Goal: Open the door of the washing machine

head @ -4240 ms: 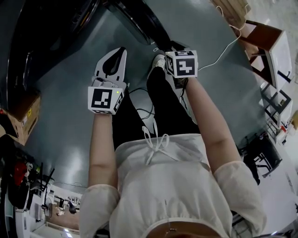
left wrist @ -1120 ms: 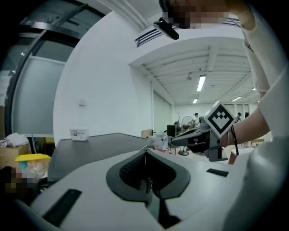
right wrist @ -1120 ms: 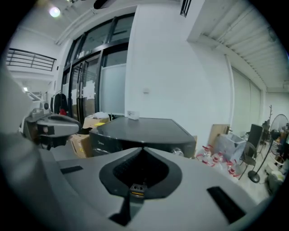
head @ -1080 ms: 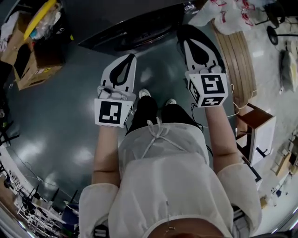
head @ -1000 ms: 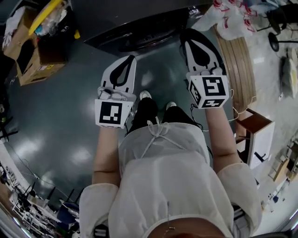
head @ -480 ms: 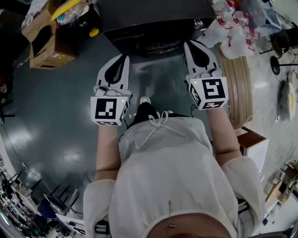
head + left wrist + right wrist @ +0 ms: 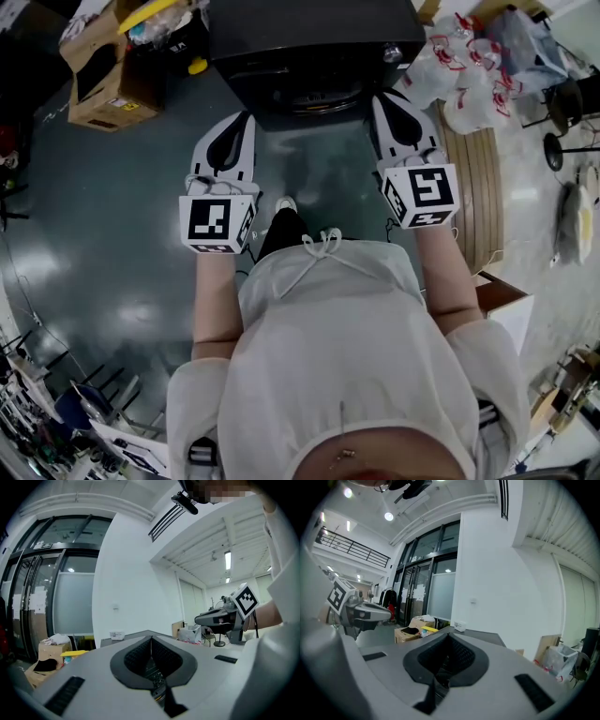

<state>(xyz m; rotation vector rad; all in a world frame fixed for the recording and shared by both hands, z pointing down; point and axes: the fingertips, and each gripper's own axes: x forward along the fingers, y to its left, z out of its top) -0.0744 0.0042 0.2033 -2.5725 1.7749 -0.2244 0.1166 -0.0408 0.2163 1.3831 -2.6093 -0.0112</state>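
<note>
The washing machine (image 7: 309, 42) is a dark box at the top of the head view, and its round front door (image 7: 314, 98) is closed. My left gripper (image 7: 247, 116) and right gripper (image 7: 381, 96) are held side by side in front of the door, apart from it, both shut with nothing between the jaws. In the left gripper view the jaws (image 7: 151, 637) meet at their tips, with the machine's flat top (image 7: 123, 639) just beyond. The right gripper view shows its jaws (image 7: 449, 633) together and the machine's top (image 7: 485, 636) behind them.
Open cardboard boxes (image 7: 98, 75) full of clutter stand left of the machine. Plastic bags (image 7: 459, 70) and a slatted wooden board (image 7: 478, 178) lie to its right. A small cabinet (image 7: 506, 305) stands at the right. The floor is dark and glossy.
Both grippers have risen and moved toward the washing machine. The head view has shifted so more of the machine and the boxes beside it shows. Both jaws stay shut.
</note>
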